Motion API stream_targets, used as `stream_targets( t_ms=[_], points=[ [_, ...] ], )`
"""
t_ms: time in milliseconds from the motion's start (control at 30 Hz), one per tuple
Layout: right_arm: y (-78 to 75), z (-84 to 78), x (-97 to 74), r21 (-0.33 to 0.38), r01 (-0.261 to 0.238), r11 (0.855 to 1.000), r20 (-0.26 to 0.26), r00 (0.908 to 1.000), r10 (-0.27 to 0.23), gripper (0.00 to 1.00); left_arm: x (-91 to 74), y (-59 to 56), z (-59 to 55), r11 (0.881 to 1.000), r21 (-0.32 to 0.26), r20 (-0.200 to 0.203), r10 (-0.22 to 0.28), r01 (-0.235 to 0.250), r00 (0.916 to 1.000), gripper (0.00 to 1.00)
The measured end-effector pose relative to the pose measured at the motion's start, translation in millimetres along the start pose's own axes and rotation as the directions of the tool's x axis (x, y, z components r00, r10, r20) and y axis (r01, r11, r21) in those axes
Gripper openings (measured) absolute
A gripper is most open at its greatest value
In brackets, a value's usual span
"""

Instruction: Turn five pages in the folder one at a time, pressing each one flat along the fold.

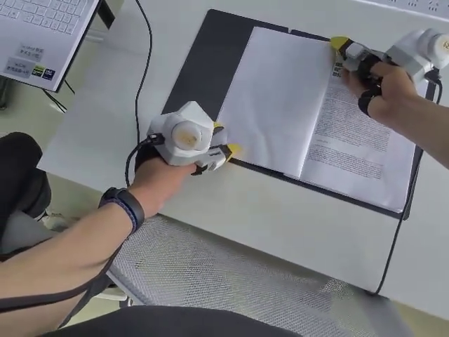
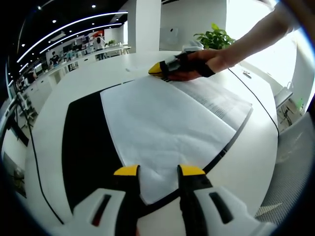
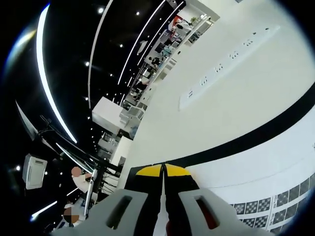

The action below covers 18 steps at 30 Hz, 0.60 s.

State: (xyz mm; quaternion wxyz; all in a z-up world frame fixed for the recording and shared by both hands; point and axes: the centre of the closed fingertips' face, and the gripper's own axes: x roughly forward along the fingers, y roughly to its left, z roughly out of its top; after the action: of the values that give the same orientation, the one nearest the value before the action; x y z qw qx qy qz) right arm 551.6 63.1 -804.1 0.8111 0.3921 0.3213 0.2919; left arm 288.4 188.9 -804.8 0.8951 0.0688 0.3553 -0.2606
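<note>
A black folder lies open on the white table. A blank white page rests on its left half and a printed page on its right. My left gripper sits at the blank page's near left corner. In the left gripper view it is open, its yellow tips straddling that corner of the page. My right gripper rests at the far end of the fold, where it also appears past the page. Its jaws are shut together with nothing visible between them.
A white laptop stands at the table's far left, and a black cable runs beside the folder. A second cable trails off the right. A mesh chair seat sits below the table's near edge. A power strip lies beyond the folder.
</note>
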Motion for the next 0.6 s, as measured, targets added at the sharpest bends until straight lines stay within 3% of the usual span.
stream_targets(
  t_ms=[200,333,500,600],
  points=[
    [0.3,-1.1,-0.1,-0.016,-0.006,1.0,-0.004,1.0,0.006,0.0,0.4,0.3,-0.1,1.0,-0.002,0.0,0.001,-0.001,1.0,0.29],
    [4.3,-10.0,-5.2,-0.038,-0.03,0.999,-0.04,0.9988,0.029,0.0,0.2,0.3,0.0,1.0,-0.001,0.0,0.001,-0.001,1.0,0.29],
    [14.4,-36.6,-22.3,-0.113,-0.113,0.987,-0.153,0.9837,0.095,0.0,-0.1,0.9,0.2,1.0,-0.004,0.002,-0.001,0.001,1.0,0.28],
    [18.1,-46.7,-31.1,-0.127,-0.133,0.983,-0.176,0.9783,0.11,0.0,-0.4,1.4,0.4,1.0,-0.01,0.006,-0.001,0.001,1.0,0.27]
  ],
)
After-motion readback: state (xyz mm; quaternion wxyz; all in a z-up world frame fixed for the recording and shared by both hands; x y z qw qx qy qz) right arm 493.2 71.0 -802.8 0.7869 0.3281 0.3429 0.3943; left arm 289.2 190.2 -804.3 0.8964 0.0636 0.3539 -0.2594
